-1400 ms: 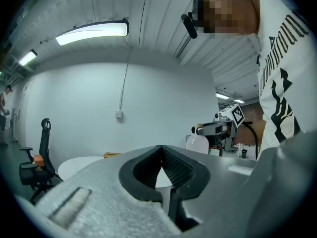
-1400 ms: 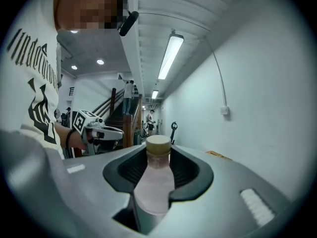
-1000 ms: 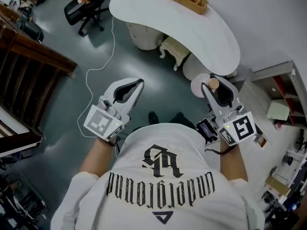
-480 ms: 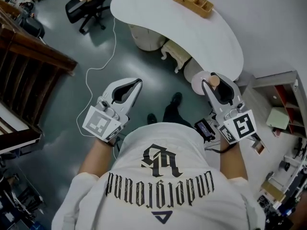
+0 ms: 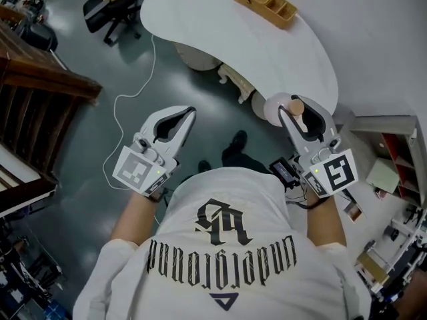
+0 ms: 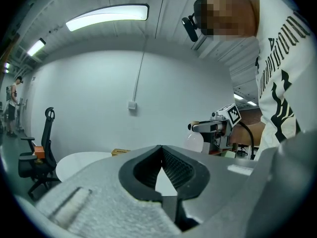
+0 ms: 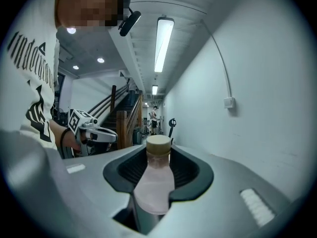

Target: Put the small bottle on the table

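My right gripper [image 5: 298, 110] has its fingers part way open and squeezed on the small pale cloudy bottle with the tan cap [image 7: 154, 180]. The bottle stands up between them in the air, near the close edge of the white curved surface [image 5: 267, 42], but not on it yet. My left gripper [image 5: 191, 111] is farther from the surface. Its fingers are closed tip to tip with nothing in them.

Here is what I think could go wrong. The bottle is round and smooth, so a shake could make it slip. If I come in too low, it may bump the edge of the surface. If I let go too soon, it falls to the floor. If I set it down tilted, it may tip over and roll off.
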The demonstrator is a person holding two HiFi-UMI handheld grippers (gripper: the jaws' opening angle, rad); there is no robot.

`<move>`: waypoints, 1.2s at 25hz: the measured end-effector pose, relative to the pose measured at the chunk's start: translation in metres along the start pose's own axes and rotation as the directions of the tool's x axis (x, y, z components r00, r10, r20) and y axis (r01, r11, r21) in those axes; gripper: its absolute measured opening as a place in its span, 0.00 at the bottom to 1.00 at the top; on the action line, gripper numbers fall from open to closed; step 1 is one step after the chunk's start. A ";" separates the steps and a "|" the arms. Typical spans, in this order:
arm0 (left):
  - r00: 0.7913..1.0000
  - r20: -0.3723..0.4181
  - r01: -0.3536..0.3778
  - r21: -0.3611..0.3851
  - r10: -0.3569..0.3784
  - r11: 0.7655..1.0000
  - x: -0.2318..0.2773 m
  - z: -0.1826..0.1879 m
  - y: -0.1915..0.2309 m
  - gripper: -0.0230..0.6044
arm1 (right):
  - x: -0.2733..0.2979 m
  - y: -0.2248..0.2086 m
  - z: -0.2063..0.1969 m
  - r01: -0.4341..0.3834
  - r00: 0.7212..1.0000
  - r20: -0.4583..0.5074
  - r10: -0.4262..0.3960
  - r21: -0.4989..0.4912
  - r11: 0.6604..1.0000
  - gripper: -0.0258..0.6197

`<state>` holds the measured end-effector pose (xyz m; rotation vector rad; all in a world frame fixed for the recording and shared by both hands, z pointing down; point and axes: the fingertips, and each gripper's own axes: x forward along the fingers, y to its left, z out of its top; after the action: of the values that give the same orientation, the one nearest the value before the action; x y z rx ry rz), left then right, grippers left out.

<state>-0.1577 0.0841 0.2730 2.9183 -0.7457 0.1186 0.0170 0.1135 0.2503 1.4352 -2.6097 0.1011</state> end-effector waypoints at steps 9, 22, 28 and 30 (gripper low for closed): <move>1.000 0.001 0.008 0.002 -0.008 1.000 0.104 0.008 0.013 0.05 | 0.016 -0.095 -0.007 -0.016 1.000 0.000 0.016 0.006 1.000 0.25; 0.999 0.003 0.033 -0.012 -0.033 0.999 0.183 0.015 0.042 0.05 | 0.042 -0.157 -0.001 -0.020 1.000 0.006 0.020 0.004 1.000 0.25; 0.995 -0.016 0.096 -0.022 -0.097 0.995 0.217 0.012 0.069 0.05 | 0.069 -0.175 -0.010 0.001 1.000 -0.015 -0.001 0.032 1.000 0.25; 0.993 -0.024 0.113 -0.023 -0.114 0.993 0.230 0.012 0.082 0.05 | 0.081 -0.184 -0.013 0.010 1.000 -0.025 -0.009 0.036 0.999 0.25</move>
<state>0.0042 -0.0974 0.2940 2.9247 -0.5717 0.1347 0.1306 -0.0513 0.2736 1.4488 -2.5938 0.1653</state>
